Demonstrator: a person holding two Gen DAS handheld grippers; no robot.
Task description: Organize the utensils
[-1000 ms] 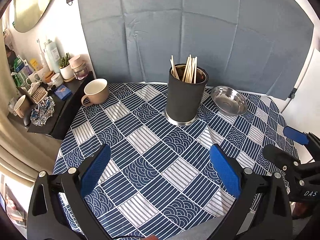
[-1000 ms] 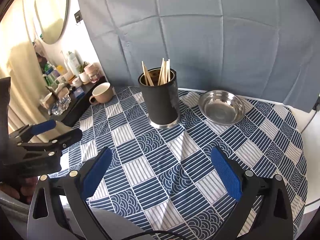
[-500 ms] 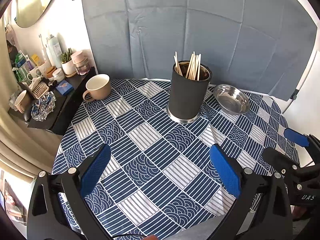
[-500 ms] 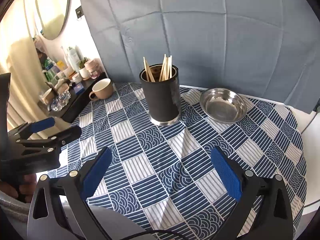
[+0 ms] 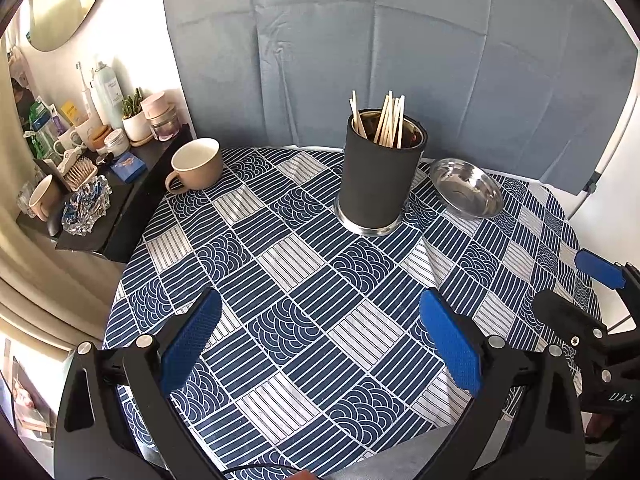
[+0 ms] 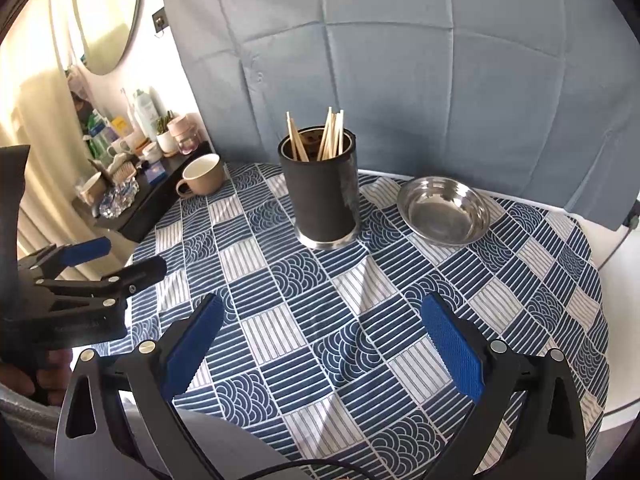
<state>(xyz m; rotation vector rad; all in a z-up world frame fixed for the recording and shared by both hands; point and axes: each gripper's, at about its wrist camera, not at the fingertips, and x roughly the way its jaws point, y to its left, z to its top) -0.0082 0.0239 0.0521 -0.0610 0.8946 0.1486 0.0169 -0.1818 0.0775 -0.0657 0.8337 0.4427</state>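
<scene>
**Utensil sorting: both tools idle above the bench**

Nearest, the left tool (image 5: pixel 320 332) and the right tool (image 6: pixel 322 332) hang over the near edge of the bench (image 5: pixel 304 300), each with its blue pads spread wide and nothing between them.

The patterned cloth (image 6: pixel 360 320) between tools and holder carries no loose utensil.

Further back, the holder (image 5: pixel 380 176) stands upright near the bench centre. The chopsticks (image 5: pixel 386 120) stand inside it, leaning on the rim, tips up. Just beside the holder, to its right, lies the dish (image 5: pixel 466 194), with nothing in it. The cup (image 5: pixel 196 164) stands well apart at the far left edge.

Assessment: the chopsticks already sit in the holder. This arrangement fits either a completed sort or sticks awaiting removal to another vessel; the views do not settle which.

For any grasp on the sticks: approach from above, align pads with the shafts, and close on few sticks at once. The holder is tall and may tip under side load.
</scene>
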